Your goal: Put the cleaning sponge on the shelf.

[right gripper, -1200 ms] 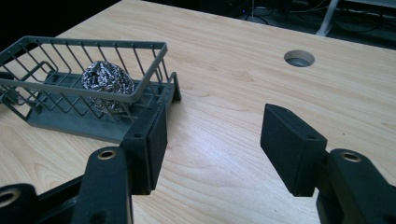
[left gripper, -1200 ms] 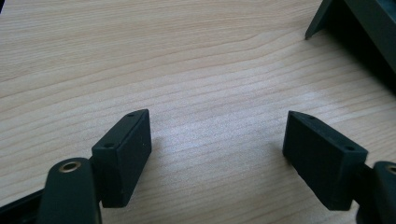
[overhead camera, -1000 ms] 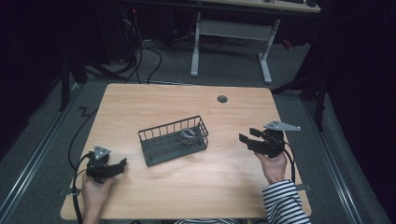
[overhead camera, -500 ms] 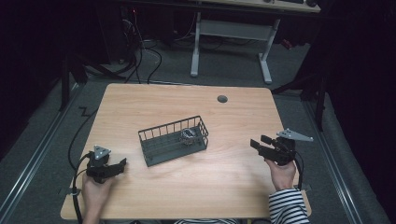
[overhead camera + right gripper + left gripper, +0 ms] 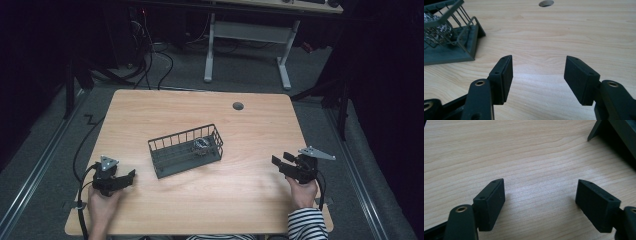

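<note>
Dark room; grey floor; white-legged desk behind.

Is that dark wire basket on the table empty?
No. The dark wire basket holds a silvery metal scouring ball at its right end.

Only the wire basket (mid-table) blocks passage.

Right gripper, position: now lower and nearer the person's edge of the light wooden table than one second ago, close to the right edge; through the half-second picture it draws back from the dark wire basket.
Right gripper, height: sunk toward the tabletop, jaws apart over bare wood.
Right hand: pulled back with the gripper, so more of the striped sleeve shows at the bottom edge.
</note>
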`<act>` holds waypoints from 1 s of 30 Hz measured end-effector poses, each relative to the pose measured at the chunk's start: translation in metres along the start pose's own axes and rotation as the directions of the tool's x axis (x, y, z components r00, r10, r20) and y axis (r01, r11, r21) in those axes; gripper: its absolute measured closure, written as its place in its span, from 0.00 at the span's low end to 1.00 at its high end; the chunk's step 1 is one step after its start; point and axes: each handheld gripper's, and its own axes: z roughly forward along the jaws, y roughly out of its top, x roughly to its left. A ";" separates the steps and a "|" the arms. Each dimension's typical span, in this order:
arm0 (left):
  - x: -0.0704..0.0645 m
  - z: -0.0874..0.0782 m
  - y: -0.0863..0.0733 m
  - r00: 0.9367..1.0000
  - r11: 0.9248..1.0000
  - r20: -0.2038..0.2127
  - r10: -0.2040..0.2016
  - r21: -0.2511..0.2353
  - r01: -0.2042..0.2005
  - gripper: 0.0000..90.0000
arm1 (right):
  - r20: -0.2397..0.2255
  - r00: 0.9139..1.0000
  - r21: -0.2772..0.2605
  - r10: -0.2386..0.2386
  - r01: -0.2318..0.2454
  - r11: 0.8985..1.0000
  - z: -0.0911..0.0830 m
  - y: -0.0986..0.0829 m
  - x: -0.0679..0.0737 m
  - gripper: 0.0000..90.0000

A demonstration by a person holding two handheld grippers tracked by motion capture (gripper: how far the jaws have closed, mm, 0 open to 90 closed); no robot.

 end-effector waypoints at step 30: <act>0.000 0.000 0.000 1.000 1.000 0.000 0.000 0.000 0.000 0.27 | 0.100 0.994 0.078 -0.052 0.045 0.996 0.030 -0.035 0.001 0.43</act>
